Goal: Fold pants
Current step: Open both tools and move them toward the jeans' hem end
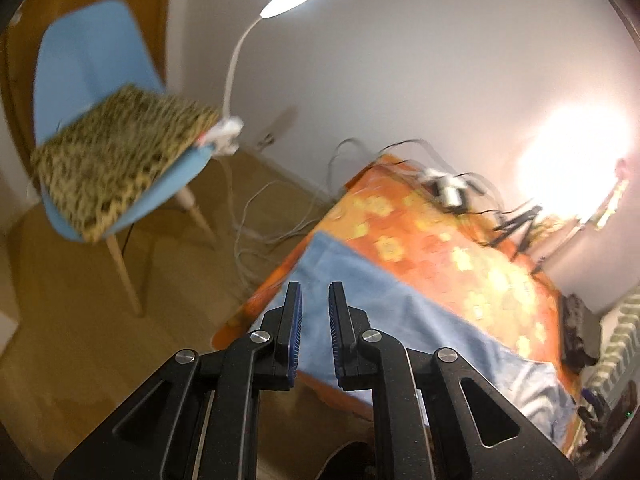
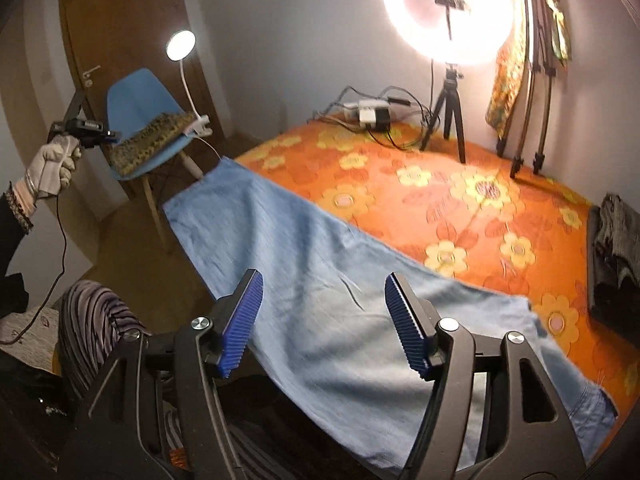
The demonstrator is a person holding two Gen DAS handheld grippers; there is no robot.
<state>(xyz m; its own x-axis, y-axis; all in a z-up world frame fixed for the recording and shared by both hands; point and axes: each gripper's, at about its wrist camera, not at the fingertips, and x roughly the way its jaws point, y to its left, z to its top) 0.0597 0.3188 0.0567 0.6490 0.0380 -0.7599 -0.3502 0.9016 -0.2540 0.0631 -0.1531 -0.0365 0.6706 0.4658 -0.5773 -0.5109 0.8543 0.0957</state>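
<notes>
Your right gripper (image 2: 324, 320) hangs over the pants (image 2: 320, 280) with its jaws spread wide and nothing between the blue pads (image 2: 242, 320), so you have no hold on the cloth yet. The pants lie flat and full length along the near edge of the bedspread (image 2: 440, 200), hem end toward the blue chair (image 2: 136, 104), waist end low on the right of the right wrist view, and part of the near side seems to overhang the bed edge. That overhang is the first risk: if you pinch only the top layer there, the lower layer may stay behind and the fold will come out skewed, or the whole garment may slide off toward your lap. Your left gripper (image 1: 314, 328) has its jaws nearly together but still apart, holding nothing, and it is raised well clear of the pants, off their hem end toward the chair. In the left wrist view the scene is blurred, so I cannot judge its height over the cloth. Bringing it down fast could catch bedspread along with denim. Beyond the pants, toward the wall, cables (image 2: 400, 128) and the ring light tripod (image 2: 448, 112) stand on the bedspread; a wide sweep with a lifted leg could snag them.
</notes>
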